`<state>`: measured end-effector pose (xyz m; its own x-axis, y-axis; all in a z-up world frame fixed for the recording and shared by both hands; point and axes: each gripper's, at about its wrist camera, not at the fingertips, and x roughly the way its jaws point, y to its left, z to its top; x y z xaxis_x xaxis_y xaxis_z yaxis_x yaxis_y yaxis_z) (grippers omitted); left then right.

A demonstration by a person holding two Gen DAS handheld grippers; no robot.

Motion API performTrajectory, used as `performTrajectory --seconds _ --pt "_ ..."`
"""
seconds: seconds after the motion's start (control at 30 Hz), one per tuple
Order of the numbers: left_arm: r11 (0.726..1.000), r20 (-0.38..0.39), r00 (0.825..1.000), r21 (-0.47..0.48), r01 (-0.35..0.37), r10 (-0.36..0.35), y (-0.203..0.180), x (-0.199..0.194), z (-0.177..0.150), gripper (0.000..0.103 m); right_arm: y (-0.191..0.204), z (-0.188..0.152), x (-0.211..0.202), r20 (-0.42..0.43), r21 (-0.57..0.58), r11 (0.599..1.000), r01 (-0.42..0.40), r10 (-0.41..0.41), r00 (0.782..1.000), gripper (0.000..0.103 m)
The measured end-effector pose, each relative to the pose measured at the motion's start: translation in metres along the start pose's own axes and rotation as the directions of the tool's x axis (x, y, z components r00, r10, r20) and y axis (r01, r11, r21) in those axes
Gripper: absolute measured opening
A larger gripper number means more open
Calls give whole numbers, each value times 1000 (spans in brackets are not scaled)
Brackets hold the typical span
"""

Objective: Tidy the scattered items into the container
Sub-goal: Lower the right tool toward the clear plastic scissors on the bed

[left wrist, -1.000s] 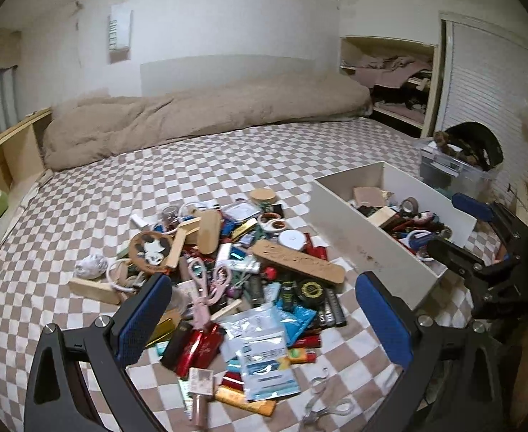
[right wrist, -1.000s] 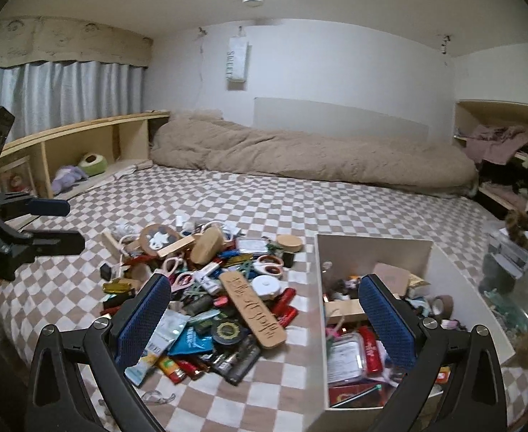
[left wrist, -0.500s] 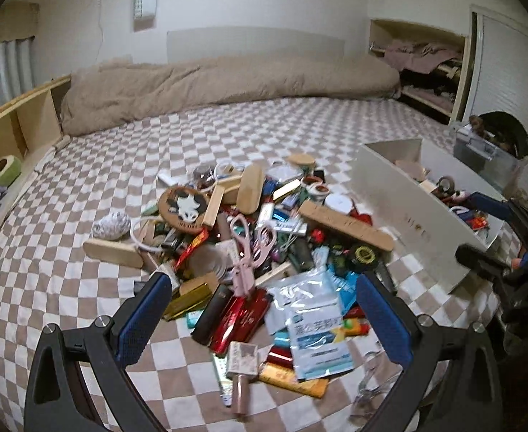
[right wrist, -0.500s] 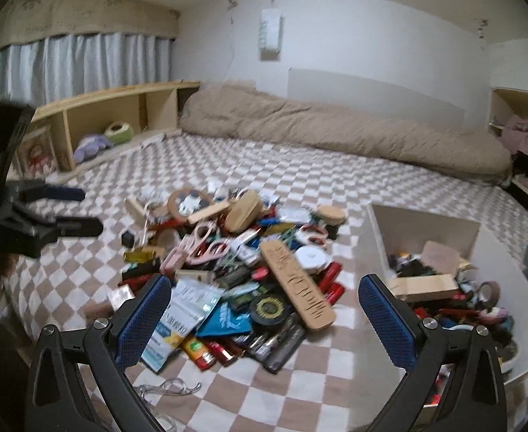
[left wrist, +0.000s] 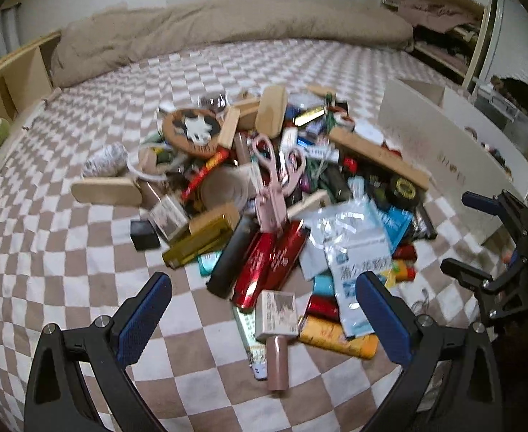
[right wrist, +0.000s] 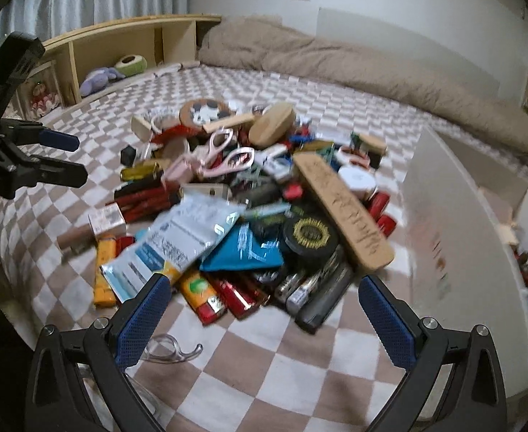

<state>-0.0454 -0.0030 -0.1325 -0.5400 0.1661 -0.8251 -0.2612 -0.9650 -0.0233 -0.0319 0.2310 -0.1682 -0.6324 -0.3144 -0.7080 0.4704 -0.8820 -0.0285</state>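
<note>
Both hand-held grippers are held with jaws apart and nothing gripped, the left hand-held gripper (left wrist: pixel 264 309) poised over the near edge of the pile (left wrist: pixel 264 187) and the right hand-held gripper (right wrist: pixel 264 306) low over its near side. The white flat-walled container (right wrist: pixel 454 223) is seen just right of the pile on the checkered bed (left wrist: pixel 66 252), partly filled, so most of the tidying is judged left. Stiff wooden slats, pink plastic scissors (left wrist: pixel 274 180), glossy red tubes, crinkly foil packets (right wrist: pixel 177 241) and a round black tin (right wrist: pixel 310 234) are heaped overlapping.
</note>
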Motion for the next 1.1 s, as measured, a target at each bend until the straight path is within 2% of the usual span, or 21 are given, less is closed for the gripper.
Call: performTrajectory --seconds 0.17,0.3,0.43,0.6,0.8,0.97,1.1 --pt "999 -101 995 17 28 -26 3 23 -22 103 -2 -11 15 -53 30 999 -37 38 998 103" --pt "997 -155 988 73 33 -21 -4 39 -42 103 -2 -22 24 -93 65 994 -93 99 991 103" --pt "994 -172 985 107 10 9 -4 41 -58 103 2 -31 29 -126 108 981 -160 173 977 103" --pt "995 -166 985 95 -21 36 2 37 -59 103 15 -32 23 -110 88 974 -208 217 970 103" --pt "990 -133 985 98 -97 110 12 34 -52 103 37 -34 12 -96 46 961 -272 275 957 103" --pt "989 -163 980 112 -100 118 11 41 -54 103 63 -41 8 -96 -42 957 -286 281 955 103" --pt "960 -146 963 200 -194 225 0 45 -58 103 67 -44 8 -83 -31 957 -287 284 955 103"
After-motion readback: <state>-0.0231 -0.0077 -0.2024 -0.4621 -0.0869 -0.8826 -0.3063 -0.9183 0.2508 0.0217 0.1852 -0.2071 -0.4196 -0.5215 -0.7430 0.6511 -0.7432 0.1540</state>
